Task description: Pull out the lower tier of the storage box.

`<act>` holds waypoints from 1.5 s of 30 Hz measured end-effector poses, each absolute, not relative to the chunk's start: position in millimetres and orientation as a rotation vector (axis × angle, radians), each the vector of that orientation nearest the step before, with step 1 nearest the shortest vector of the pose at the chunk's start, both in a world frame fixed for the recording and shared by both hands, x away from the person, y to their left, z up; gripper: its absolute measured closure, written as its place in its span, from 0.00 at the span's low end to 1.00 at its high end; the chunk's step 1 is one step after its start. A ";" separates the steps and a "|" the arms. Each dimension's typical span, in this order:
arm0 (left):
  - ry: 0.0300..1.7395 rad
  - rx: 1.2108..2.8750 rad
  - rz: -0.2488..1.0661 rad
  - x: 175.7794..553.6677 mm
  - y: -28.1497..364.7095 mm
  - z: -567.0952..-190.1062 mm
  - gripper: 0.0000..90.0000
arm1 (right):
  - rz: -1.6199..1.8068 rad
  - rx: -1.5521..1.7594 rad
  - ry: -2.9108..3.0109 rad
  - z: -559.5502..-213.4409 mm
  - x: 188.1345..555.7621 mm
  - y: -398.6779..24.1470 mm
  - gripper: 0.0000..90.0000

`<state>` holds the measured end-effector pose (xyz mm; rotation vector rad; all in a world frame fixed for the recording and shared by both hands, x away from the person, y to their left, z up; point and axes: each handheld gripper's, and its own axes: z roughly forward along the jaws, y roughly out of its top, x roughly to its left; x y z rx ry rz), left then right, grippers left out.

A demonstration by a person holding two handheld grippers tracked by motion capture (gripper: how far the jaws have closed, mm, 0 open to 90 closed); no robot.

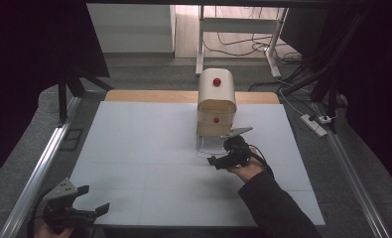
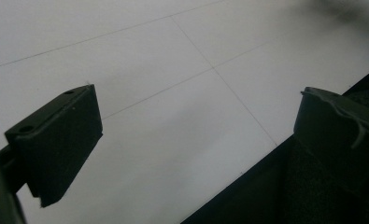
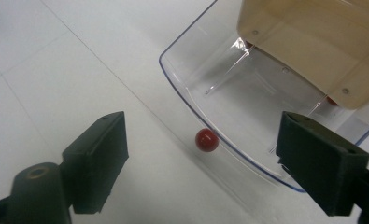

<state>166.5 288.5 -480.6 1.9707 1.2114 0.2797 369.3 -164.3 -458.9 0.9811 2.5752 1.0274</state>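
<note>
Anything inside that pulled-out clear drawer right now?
The clear drawer looks empty where it sticks out; its red knob sits on the front wall. The back part lies under the beige cabinet, hidden.

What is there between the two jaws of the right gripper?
In the right gripper view, the open drawer's red knob sits between the right gripper's jaws, untouched.

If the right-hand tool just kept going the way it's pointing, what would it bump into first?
Most likely the red knob on the front of the clear drawer, pulled out from the beige cabinet. The right tool stands open with the knob between its jaw lines. How far ahead it lies is hard to judge.
</note>
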 end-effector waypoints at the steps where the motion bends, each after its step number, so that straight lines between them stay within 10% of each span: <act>1: 1.212 1.970 0.279 166.6 288.6 -480.6 0.02 | 1.027 0.981 2.575 -458.9 369.3 -164.3 0.17; 45: 1.211 1.958 0.268 166.2 289.7 -480.4 0.01 | 1.066 1.026 2.505 -461.7 309.5 -204.6 0.00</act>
